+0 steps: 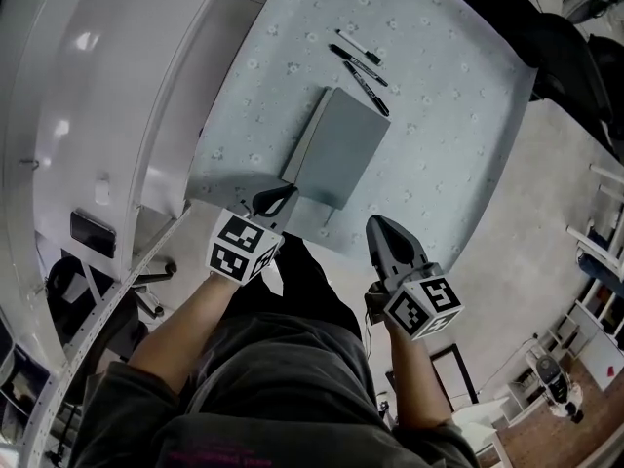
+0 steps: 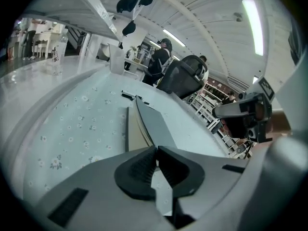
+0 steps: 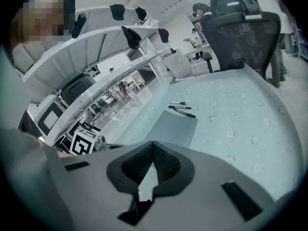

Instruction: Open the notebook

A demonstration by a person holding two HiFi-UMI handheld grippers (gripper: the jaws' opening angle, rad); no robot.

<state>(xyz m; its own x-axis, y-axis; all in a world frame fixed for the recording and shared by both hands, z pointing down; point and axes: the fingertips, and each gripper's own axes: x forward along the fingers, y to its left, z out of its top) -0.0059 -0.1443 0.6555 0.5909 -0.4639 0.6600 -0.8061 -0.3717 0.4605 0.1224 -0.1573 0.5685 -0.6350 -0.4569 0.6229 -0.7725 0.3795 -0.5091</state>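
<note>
The place looks like an open-plan office or lab hall. It has long curved white desks (image 1: 107,96), a black mesh office chair (image 3: 243,30), strip lights (image 2: 253,23) in a white ceiling and open shelving racks (image 2: 214,124). People (image 2: 161,61) stand farther off. The tabletop (image 1: 439,86) has a flower-print cover and carries markers (image 1: 361,61) and a notebook (image 1: 341,149).

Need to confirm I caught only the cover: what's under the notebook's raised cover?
Under the cover, which the left gripper pinches at a corner, pale pages lie flat, and none seems to be lifted with it. The raised cover hides most of the top page.
</note>
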